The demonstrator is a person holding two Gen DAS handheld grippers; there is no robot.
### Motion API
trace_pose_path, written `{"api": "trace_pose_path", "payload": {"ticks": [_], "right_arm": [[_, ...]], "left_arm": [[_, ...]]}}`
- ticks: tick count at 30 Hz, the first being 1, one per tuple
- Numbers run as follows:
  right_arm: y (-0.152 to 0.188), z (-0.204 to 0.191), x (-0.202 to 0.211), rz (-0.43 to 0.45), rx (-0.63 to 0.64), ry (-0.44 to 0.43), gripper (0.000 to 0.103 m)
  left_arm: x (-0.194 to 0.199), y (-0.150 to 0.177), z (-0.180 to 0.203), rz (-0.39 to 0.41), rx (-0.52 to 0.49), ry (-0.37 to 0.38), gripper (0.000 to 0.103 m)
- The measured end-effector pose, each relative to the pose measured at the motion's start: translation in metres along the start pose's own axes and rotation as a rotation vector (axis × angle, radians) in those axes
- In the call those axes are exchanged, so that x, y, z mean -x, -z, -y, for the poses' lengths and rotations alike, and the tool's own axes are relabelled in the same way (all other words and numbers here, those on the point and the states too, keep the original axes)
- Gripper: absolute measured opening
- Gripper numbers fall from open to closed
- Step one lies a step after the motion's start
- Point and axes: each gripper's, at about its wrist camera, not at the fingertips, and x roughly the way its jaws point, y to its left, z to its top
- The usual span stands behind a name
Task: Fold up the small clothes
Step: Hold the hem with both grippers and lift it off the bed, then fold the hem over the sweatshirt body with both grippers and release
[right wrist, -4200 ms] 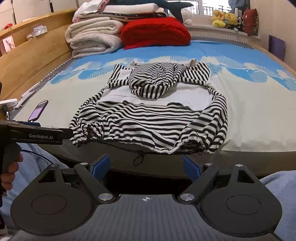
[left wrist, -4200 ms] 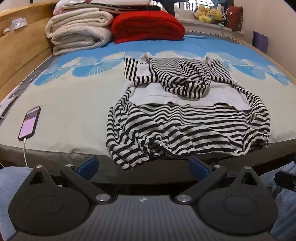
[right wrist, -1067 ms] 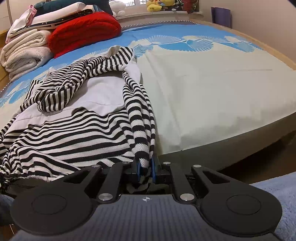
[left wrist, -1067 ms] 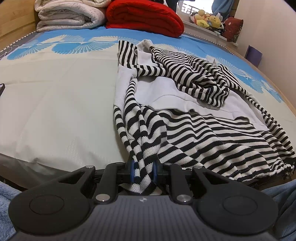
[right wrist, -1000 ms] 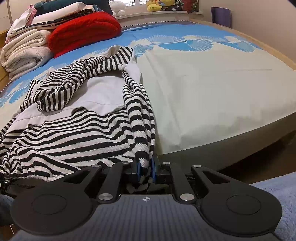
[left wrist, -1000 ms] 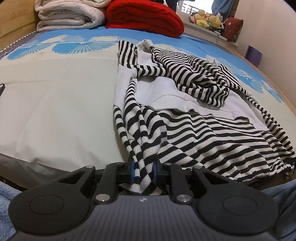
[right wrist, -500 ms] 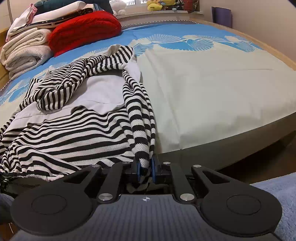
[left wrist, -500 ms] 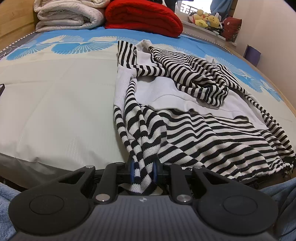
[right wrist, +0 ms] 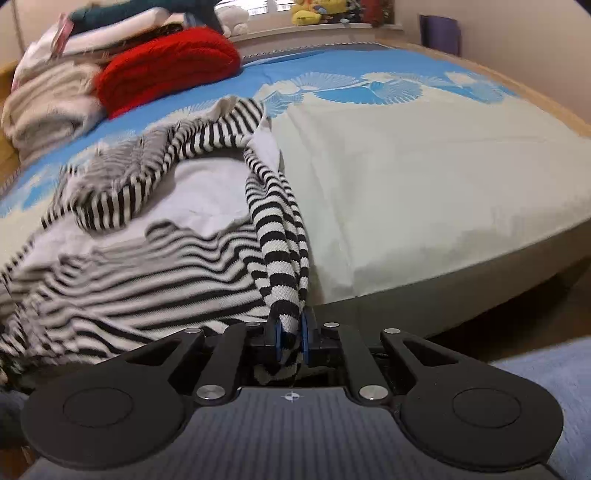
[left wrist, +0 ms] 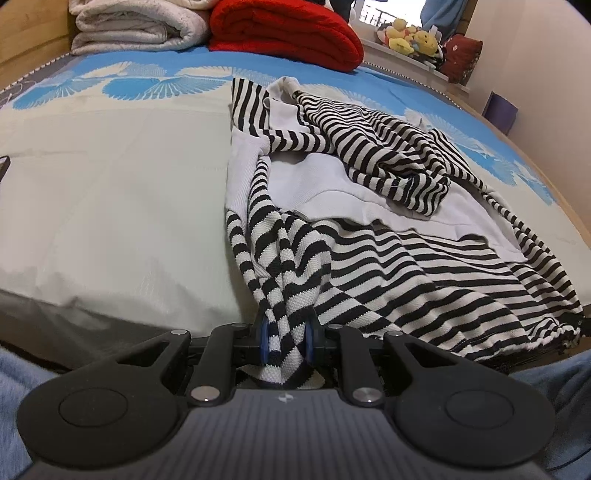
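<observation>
Gripping the striped top (left wrist: 406,258) at its near corners. My left tool (left wrist: 284,338) and right tool (right wrist: 290,334) both pinch bunched fabric, on the bed (left wrist: 110,184).

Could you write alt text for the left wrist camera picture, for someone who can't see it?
The left gripper is shut on a bunched sleeve of a black-and-white striped hoodie, which lies spread on a bed. Folded red and white blankets sit at the far end.

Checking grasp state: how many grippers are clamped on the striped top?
2. The left gripper pinches the striped top at its left sleeve end near the bed edge; the right gripper pinches the right sleeve end.
</observation>
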Motion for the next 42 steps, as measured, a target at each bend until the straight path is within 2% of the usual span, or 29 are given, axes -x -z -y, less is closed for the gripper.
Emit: {"api": "trace_pose_path", "payload": {"ticks": [7,13,17,20,23,25,27,28,29,30,31,32,34,35,37,38,40,42], "right_arm": [[-0.009,0.012,0.047,-0.035,-0.038,-0.058,0.009],[-0.028,0.021,0.045,-0.106,-0.079,-0.067,0.009],[-0.056,0.015,0.035,-0.170,-0.088,-0.096,0.009],[-0.103,0.002,0.023,-0.187,-0.082,-0.151,0.008],[-0.166,-0.024,-0.001,-0.167,-0.045,-0.182,0.008],[-0.216,-0.044,-0.030,-0.145,-0.024,-0.174,0.008],[-0.268,-0.063,-0.079,-0.142,-0.069,-0.131,0.010],[-0.289,-0.071,-0.106,-0.141,-0.095,-0.102,0.016],[-0.308,-0.076,-0.136,-0.132,-0.140,-0.078,0.020],[-0.321,-0.078,-0.162,-0.121,-0.189,-0.048,0.036],[-0.327,-0.079,-0.180,-0.118,-0.209,-0.027,0.057],[-0.330,-0.078,-0.195,-0.116,-0.221,-0.011,0.064],[-0.316,-0.071,-0.201,-0.089,-0.232,-0.034,0.067],[-0.305,-0.068,-0.200,-0.072,-0.217,-0.081,0.067],[-0.280,-0.058,-0.193,-0.012,-0.159,-0.176,0.069],[-0.268,-0.053,-0.189,0.032,-0.117,-0.195,0.069],[-0.254,-0.047,-0.191,0.089,-0.040,-0.199,0.070],[-0.250,-0.048,-0.200,0.086,0.046,-0.188,0.070]], "left_arm": [[0.036,0.006,0.003,-0.023,-0.050,0.072,0.019],[0.042,0.005,-0.002,-0.084,-0.048,0.116,0.019],[0.034,-0.021,-0.012,-0.143,-0.040,0.166,0.018],[0.036,-0.064,-0.016,-0.168,-0.015,0.226,0.018],[0.028,-0.134,-0.021,-0.150,0.019,0.257,0.018],[0.011,-0.189,-0.022,-0.122,0.043,0.238,0.018],[-0.020,-0.249,-0.026,-0.090,0.112,0.192,0.020],[-0.044,-0.279,-0.030,-0.082,0.169,0.164,0.029],[-0.064,-0.301,-0.036,-0.066,0.228,0.138,0.048],[-0.083,-0.320,-0.043,-0.026,0.284,0.099,0.058],[-0.097,-0.333,-0.050,0.008,0.334,0.056,0.074],[-0.106,-0.341,-0.056,0.033,0.376,0.026,0.086],[-0.116,-0.345,-0.068,0.065,0.450,0.010,0.088],[-0.117,-0.339,-0.073,0.070,0.456,0.045,0.089],[-0.118,-0.319,-0.075,0.079,0.411,0.105,0.094],[-0.119,-0.306,-0.076,0.090,0.389,0.108,0.096],[-0.127,-0.284,-0.077,0.083,0.347,0.095,0.096],[-0.143,-0.267,-0.077,0.059,0.307,0.110,0.096]]}}
